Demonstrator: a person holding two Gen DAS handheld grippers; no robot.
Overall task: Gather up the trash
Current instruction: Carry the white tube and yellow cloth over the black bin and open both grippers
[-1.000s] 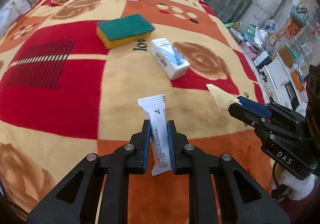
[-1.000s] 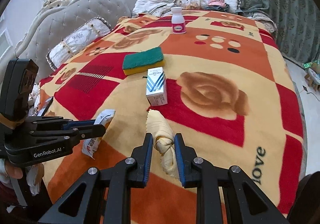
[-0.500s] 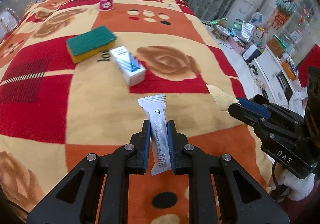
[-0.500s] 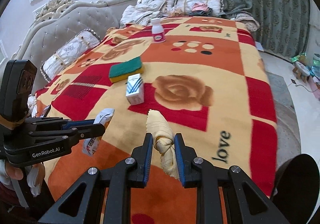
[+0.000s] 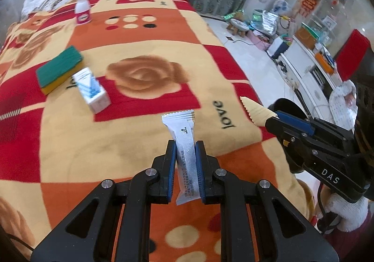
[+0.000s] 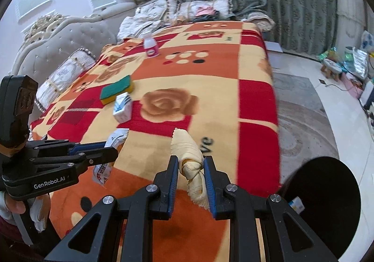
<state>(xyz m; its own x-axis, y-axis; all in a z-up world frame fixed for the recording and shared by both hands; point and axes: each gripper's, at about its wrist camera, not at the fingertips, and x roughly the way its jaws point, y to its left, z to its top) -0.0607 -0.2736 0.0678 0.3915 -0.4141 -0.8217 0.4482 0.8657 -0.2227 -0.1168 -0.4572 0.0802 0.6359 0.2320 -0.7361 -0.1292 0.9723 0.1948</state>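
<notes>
1. Trash is already in both grippers: the left gripper [image 5: 185,156] pinches a white sachet [image 5: 184,145] upright between its pads, and the right gripper [image 6: 190,169] pinches a twisted yellowish wrapper [image 6: 191,163], both held above the blanket [image 5: 140,140].
2. A black bin [image 6: 327,194] shows at the lower right of the right wrist view, beside the bed's edge; I judge it to be the drop point.
3. Risks: the sachet is thin and slick, so a quick swing could slide it out; the wrapper is held only at its knot and could snag on a pad at release; the grippers sit close together and could knock each other at the bin.
4. Count: two grippers, two held pieces, one bin. On the blanket lie one sponge [image 5: 59,69], one box [image 5: 91,90] and one bottle [image 5: 82,10].
</notes>
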